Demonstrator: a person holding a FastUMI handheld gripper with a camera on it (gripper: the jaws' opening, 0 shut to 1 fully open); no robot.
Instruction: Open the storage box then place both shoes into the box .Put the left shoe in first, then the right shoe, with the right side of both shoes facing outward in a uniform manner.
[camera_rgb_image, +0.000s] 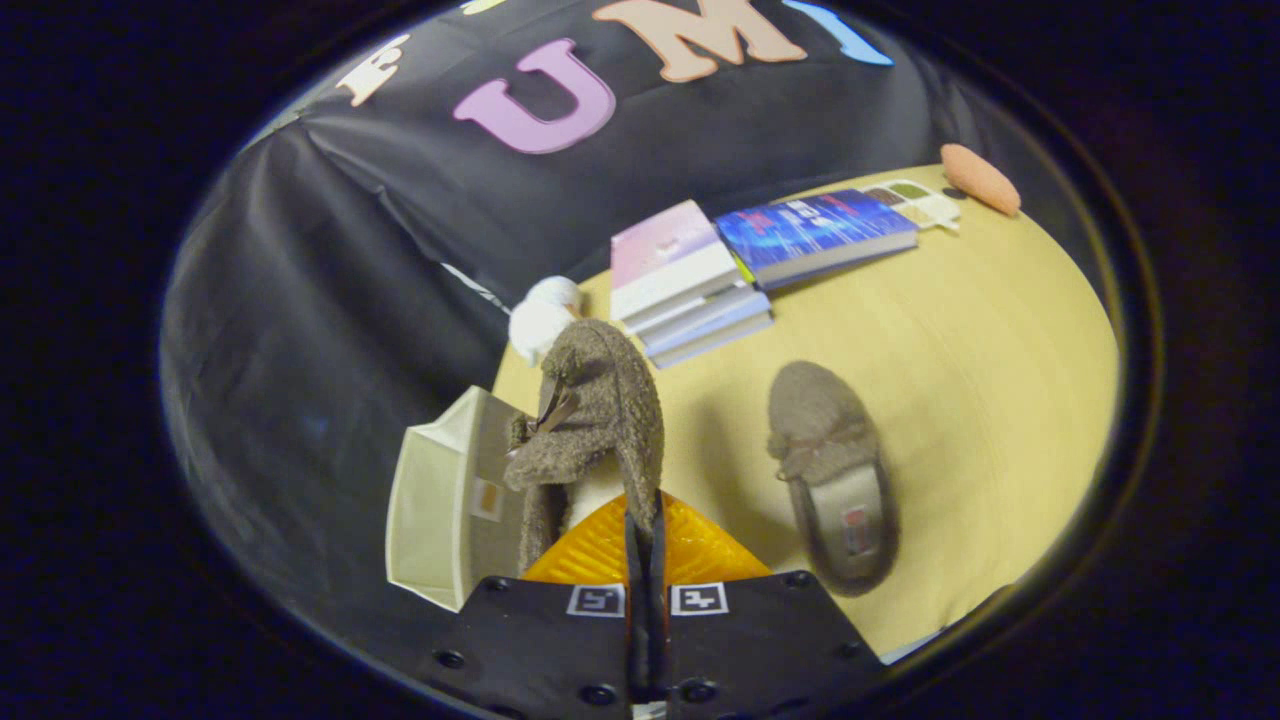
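My gripper (645, 520) is shut on the rim of a fuzzy brown slipper (592, 420), which hangs lifted above the table with its toe pointing away from me. Just left of it and lower stands the cream storage box (432, 505), its opening turned towards the slipper. The second brown slipper (832, 470) lies flat on the wooden table (990, 380) to the right of the fingers, with its light insole showing and its toe pointing away.
Beyond the slippers lie a stack of books (690, 290) and a blue book (815, 232). A white fluffy object (543, 315) sits behind the held slipper. A small palette (915, 200) and an orange oval object (980, 178) rest at the table's far corner.
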